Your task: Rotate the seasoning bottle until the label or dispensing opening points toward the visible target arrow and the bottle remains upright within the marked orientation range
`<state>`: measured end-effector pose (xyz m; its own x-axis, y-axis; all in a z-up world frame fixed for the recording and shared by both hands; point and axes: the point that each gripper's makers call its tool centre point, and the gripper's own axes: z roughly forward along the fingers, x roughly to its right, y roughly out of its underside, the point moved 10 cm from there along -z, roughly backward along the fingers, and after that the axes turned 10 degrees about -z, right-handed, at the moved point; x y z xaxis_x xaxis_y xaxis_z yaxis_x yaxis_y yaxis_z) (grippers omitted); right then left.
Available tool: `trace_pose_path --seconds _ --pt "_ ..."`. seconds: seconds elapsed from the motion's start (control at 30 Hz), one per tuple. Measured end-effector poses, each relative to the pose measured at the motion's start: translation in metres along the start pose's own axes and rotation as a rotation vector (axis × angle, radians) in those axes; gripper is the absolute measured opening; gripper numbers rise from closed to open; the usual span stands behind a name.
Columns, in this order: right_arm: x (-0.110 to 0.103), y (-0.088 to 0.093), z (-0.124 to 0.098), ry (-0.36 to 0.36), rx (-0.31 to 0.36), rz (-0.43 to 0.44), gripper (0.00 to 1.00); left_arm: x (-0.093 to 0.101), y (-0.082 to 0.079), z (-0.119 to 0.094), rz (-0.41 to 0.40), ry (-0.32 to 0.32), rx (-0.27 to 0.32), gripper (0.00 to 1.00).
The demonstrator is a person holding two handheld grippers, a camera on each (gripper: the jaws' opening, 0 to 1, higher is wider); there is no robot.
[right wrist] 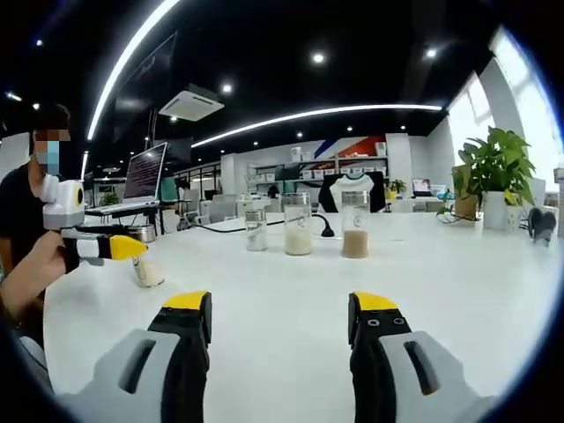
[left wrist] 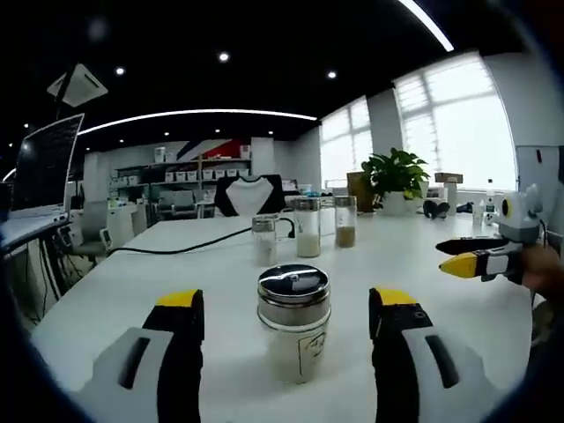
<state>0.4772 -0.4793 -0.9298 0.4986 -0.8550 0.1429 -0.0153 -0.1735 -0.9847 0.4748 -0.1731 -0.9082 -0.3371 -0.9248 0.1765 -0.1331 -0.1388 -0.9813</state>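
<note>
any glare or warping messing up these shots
Left gripper view: the bright windows blow out white; ceiling light glints on the chrome-lidded glass seasoning bottle. Right gripper view: fisheye bends the ceiling light strip; the white table is evenly lit, no harsh shadows.

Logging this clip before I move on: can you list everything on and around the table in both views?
Seasoning bottle: one, glass with steel lid, upright between the left gripper's jaws, not gripped.
Jars: three, glass, pale and brown contents, mid-table row.
Cable: one, black, across the table.
Table: one, white.
Potted plant: one, green, far end by the window.
Laptop: one, screen lit, table's far left.
Left gripper: yellow-tipped, open.
Right gripper: yellow-tipped, open over bare table.
</note>
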Motion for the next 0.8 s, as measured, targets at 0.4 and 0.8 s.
trace_pose_path --seconds 0.4,0.8 --pt "0.003 -0.006 -0.002 -0.006 0.023 0.002 0.62 0.006 -0.017 0.009 0.032 -0.014 -0.016 0.92" --pt "0.014 -0.011 -0.009 0.008 0.043 -0.002 0.6 0.022 -0.049 0.036 -0.018 -0.013 0.098 0.93"
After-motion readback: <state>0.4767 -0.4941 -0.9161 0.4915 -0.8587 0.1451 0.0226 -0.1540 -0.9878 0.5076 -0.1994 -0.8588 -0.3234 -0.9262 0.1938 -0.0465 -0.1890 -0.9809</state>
